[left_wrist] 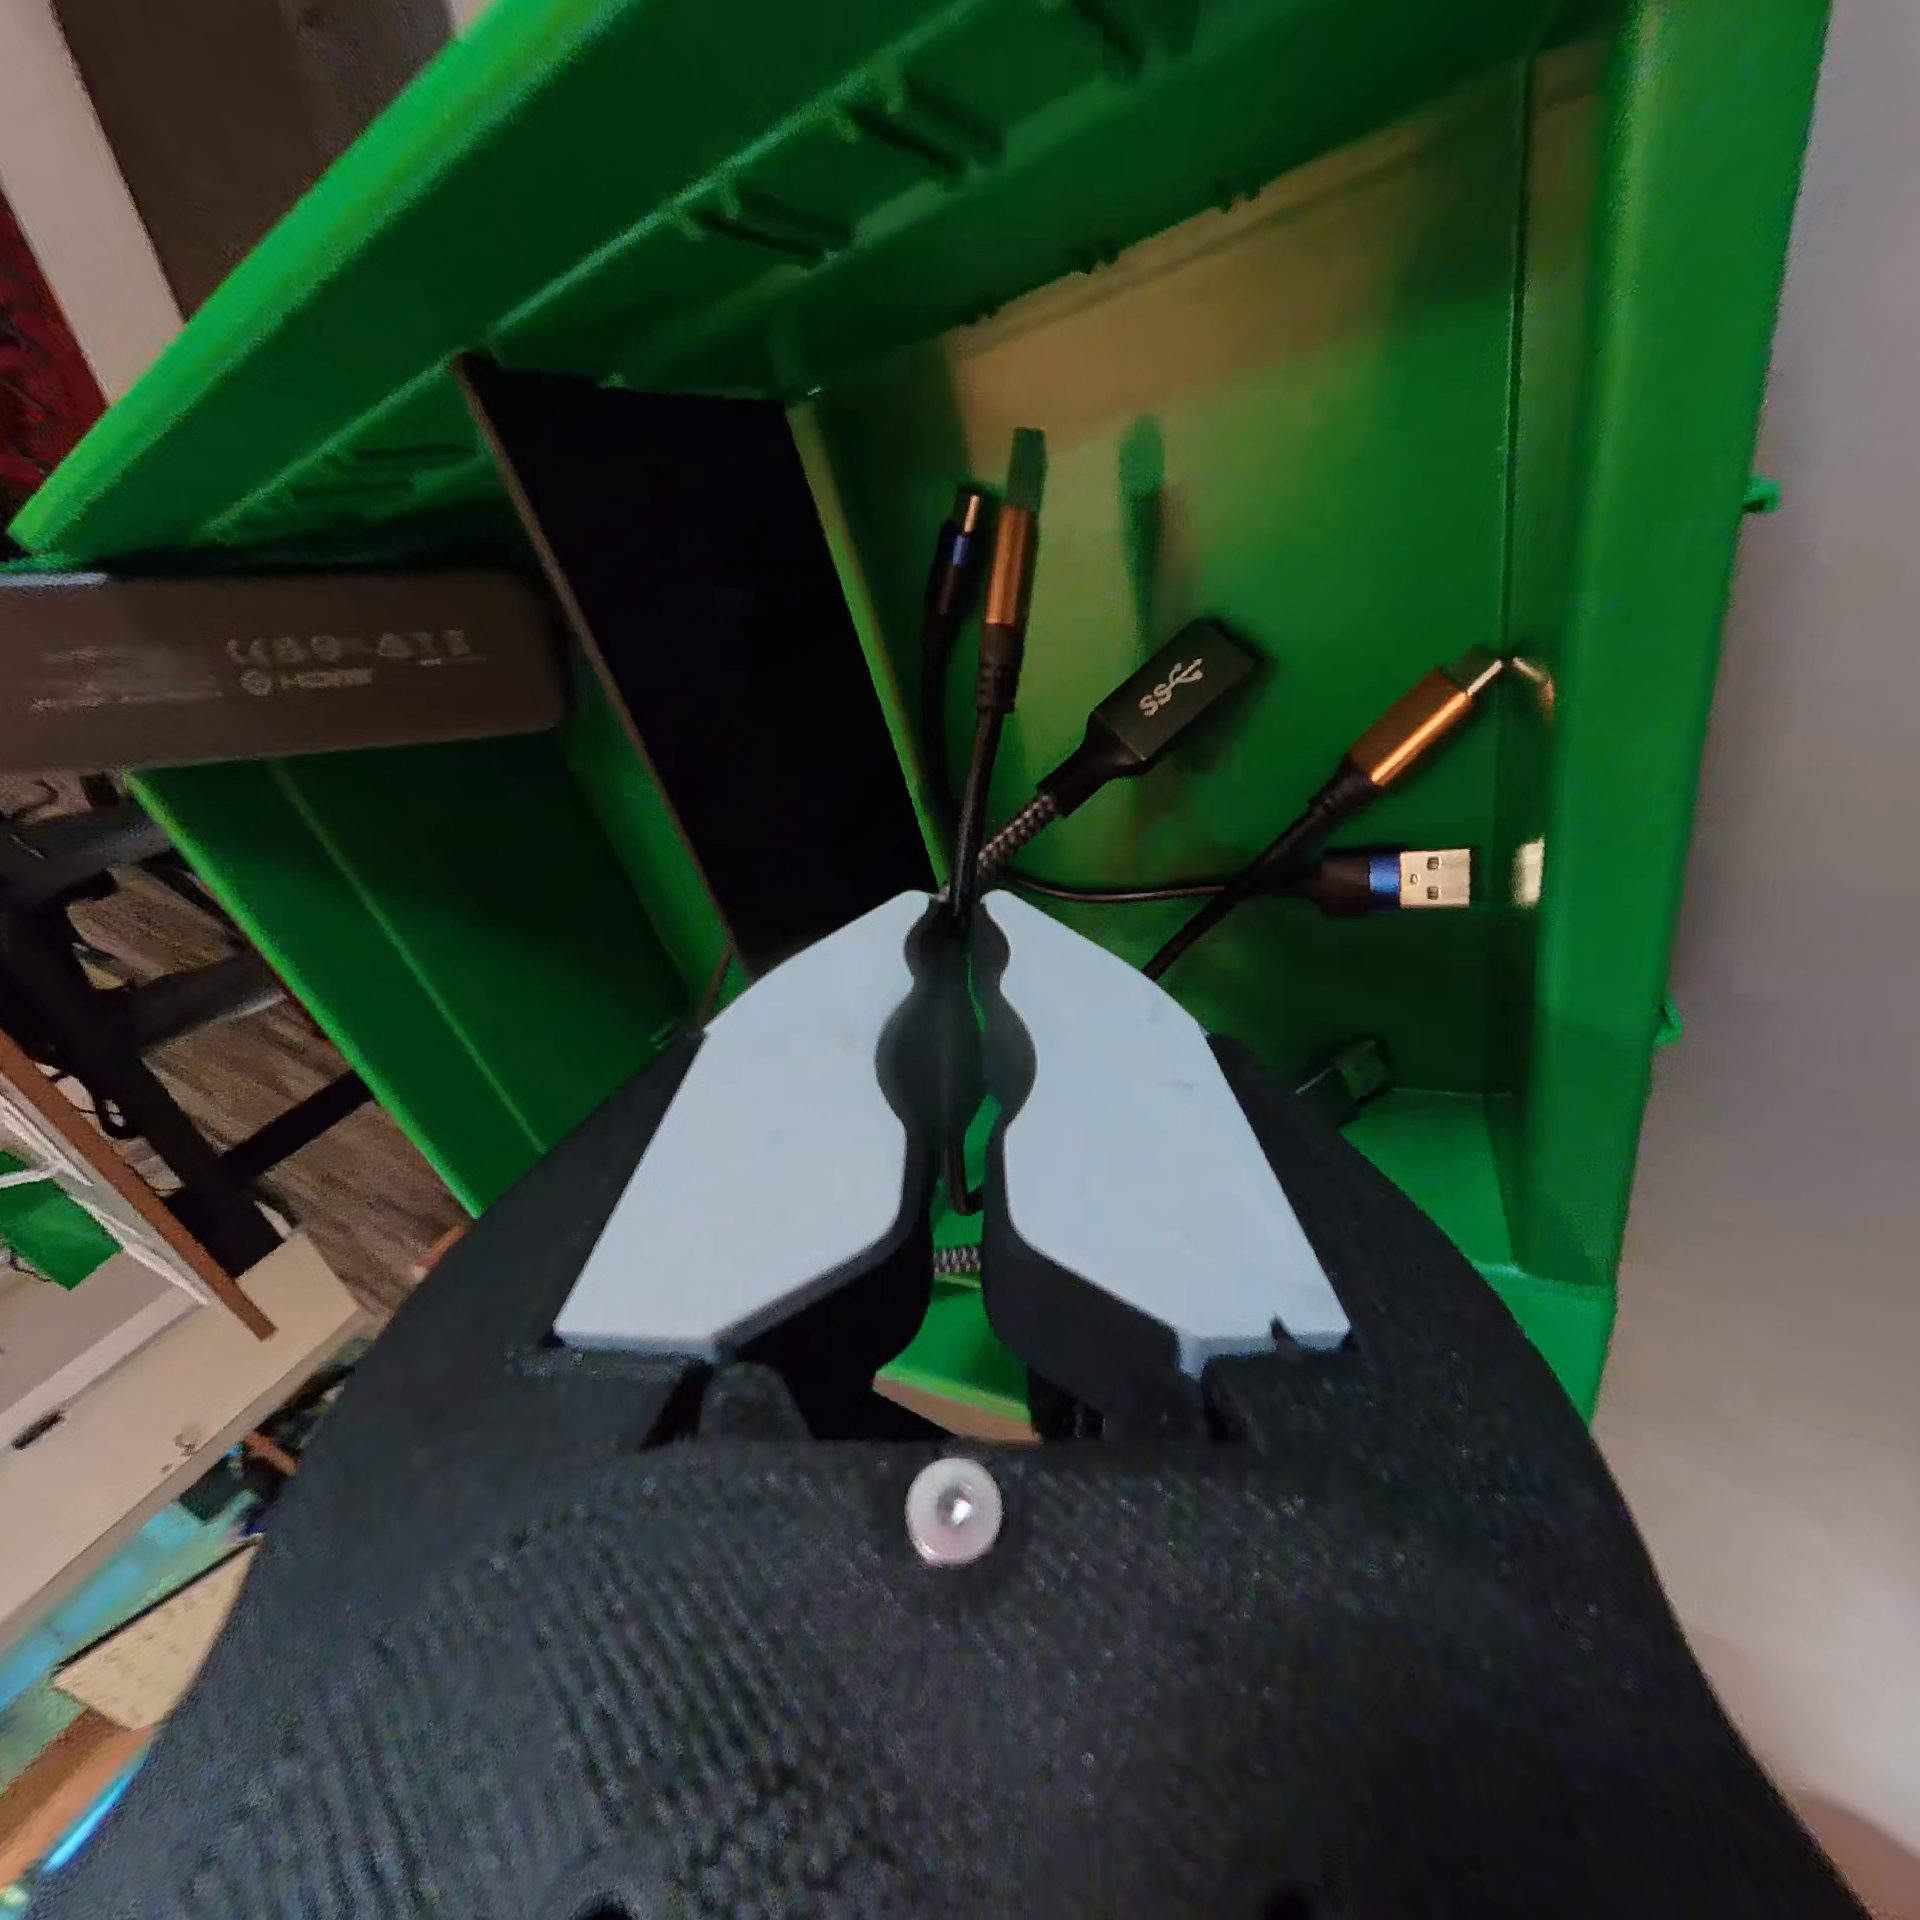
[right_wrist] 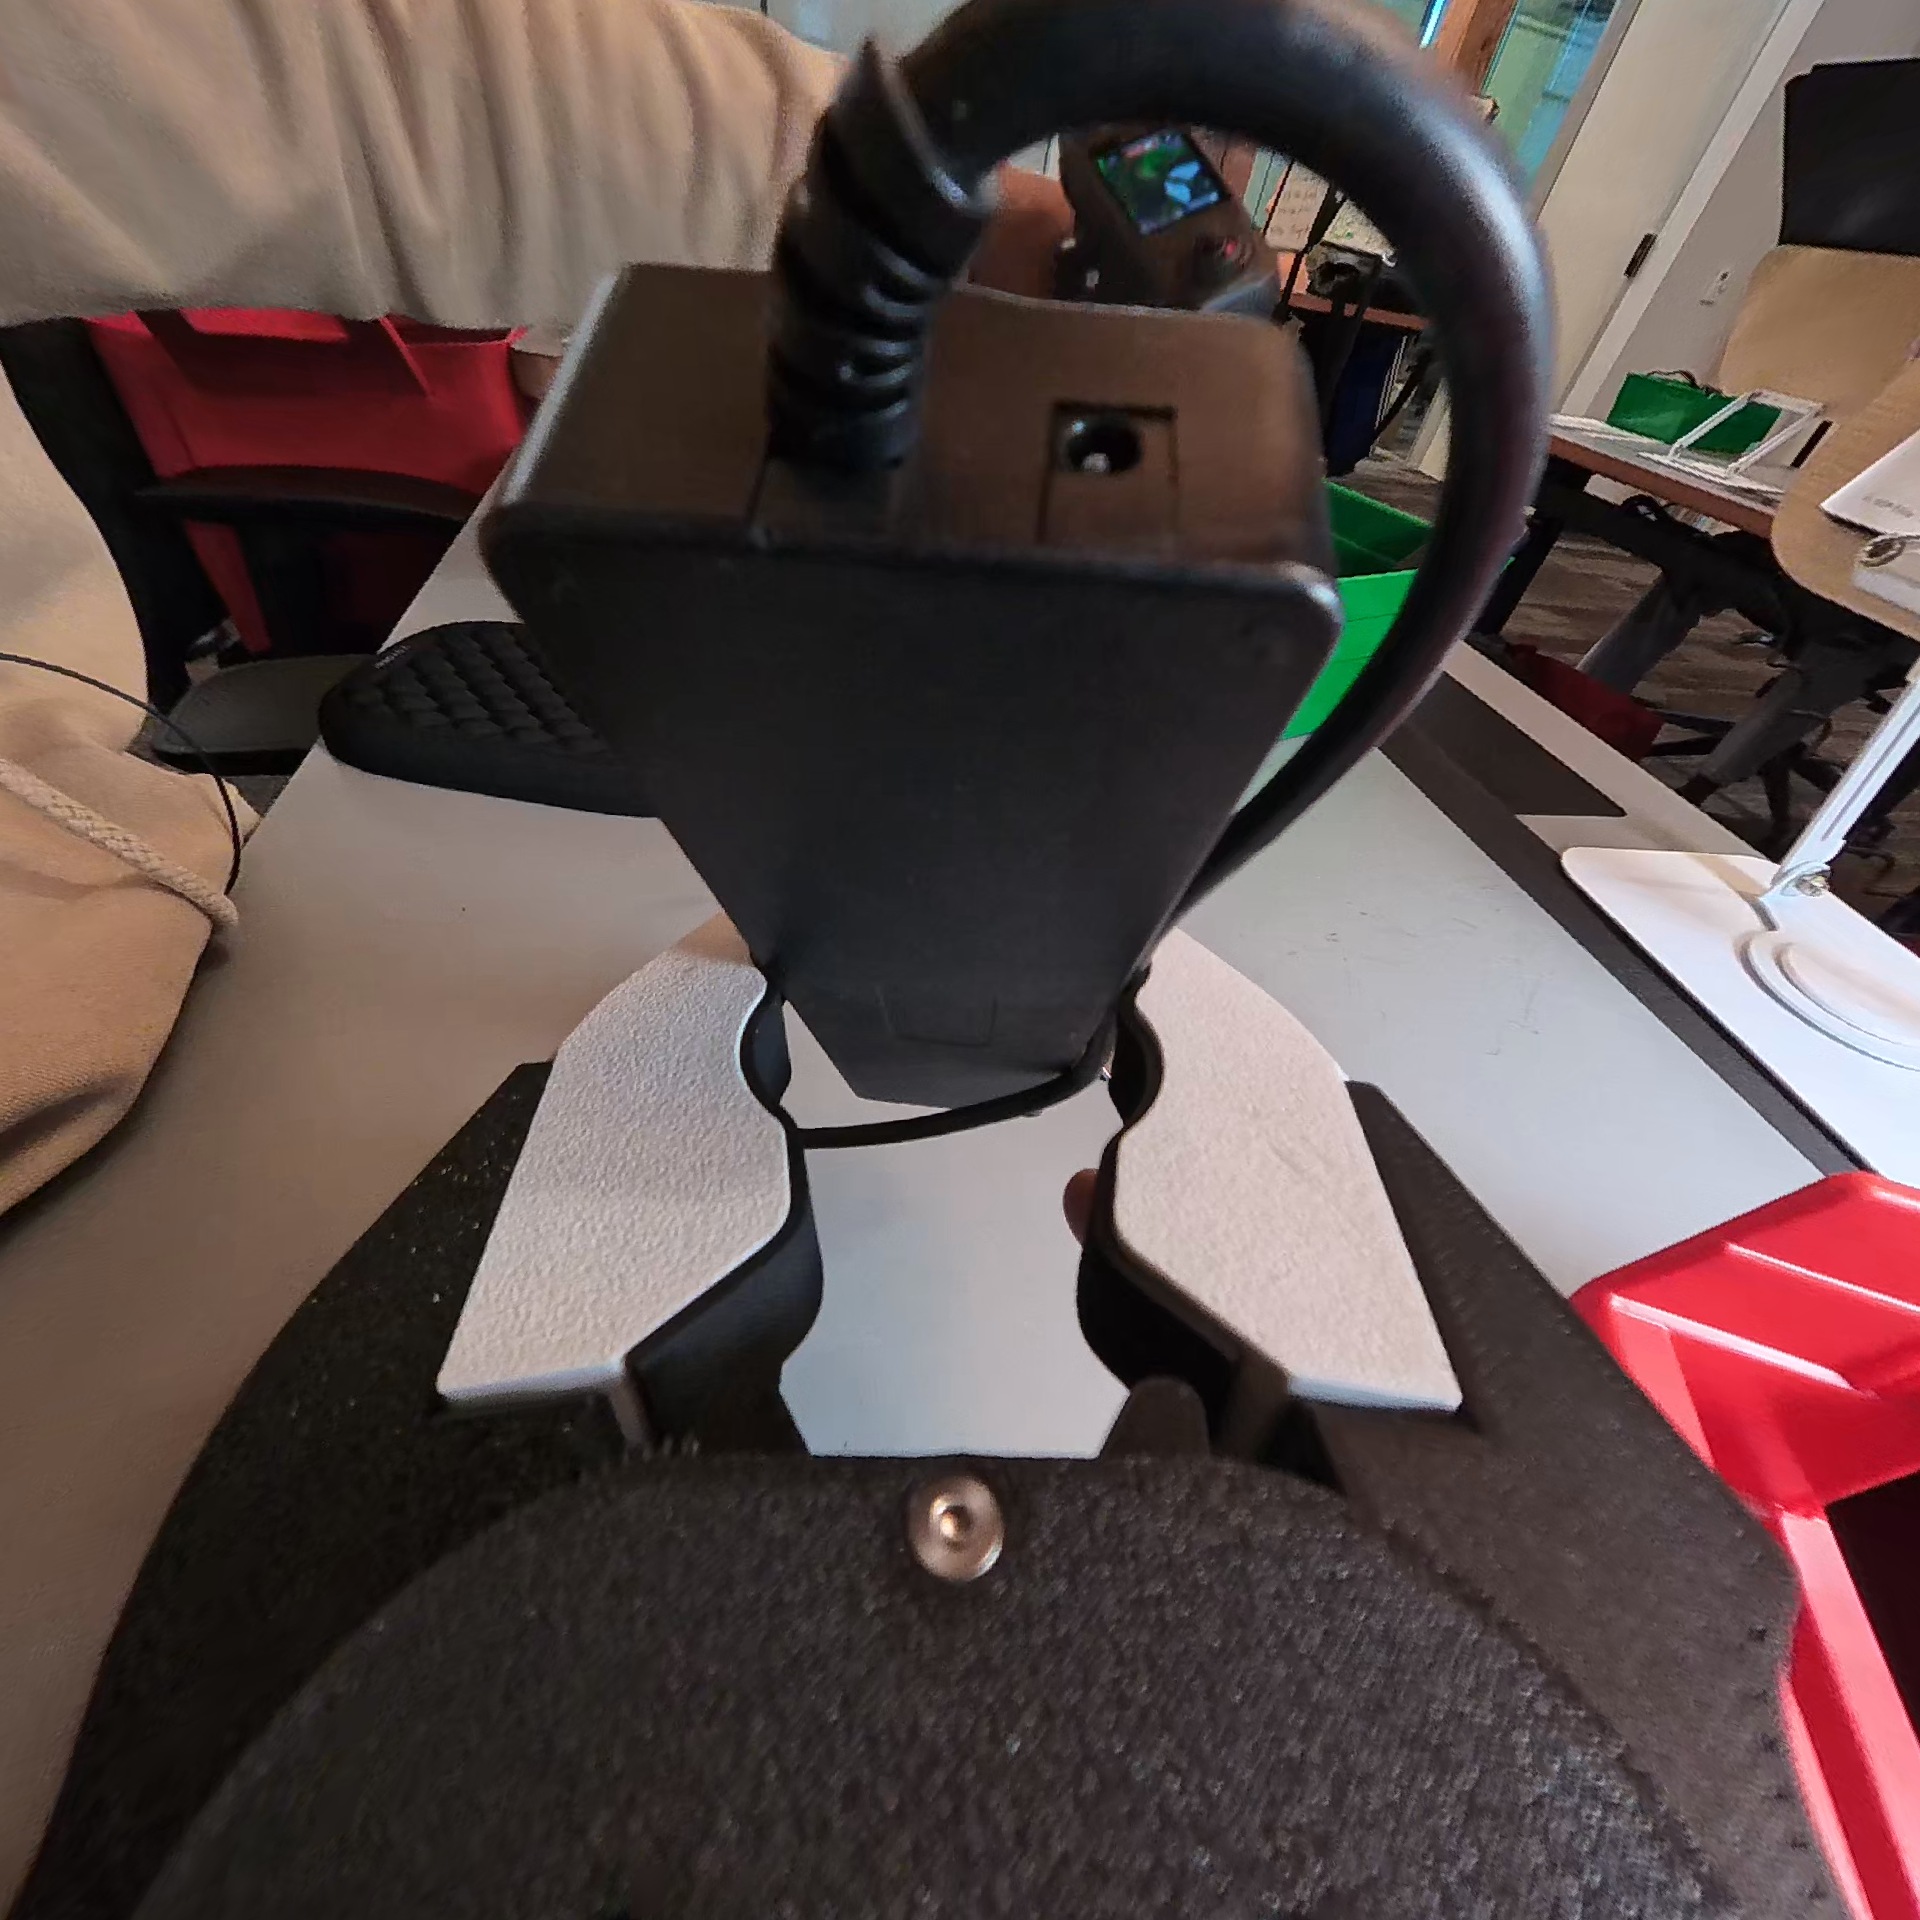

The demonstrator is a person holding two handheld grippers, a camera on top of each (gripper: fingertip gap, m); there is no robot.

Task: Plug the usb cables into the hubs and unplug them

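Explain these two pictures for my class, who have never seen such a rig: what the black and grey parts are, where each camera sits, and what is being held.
No robot arm is here: a person holds a two-finger gripper in each hand, and a camera on each looks forward along its fingers.

In the left wrist view, the left gripper is shut on a black cable with an orange plug, over a green bin holding more USB cables. A dark hub juts in from the left.

In the right wrist view, the right gripper clamps that dark hub, with its thick black lead curling overhead. Below is a white table, with a red bin at the right.
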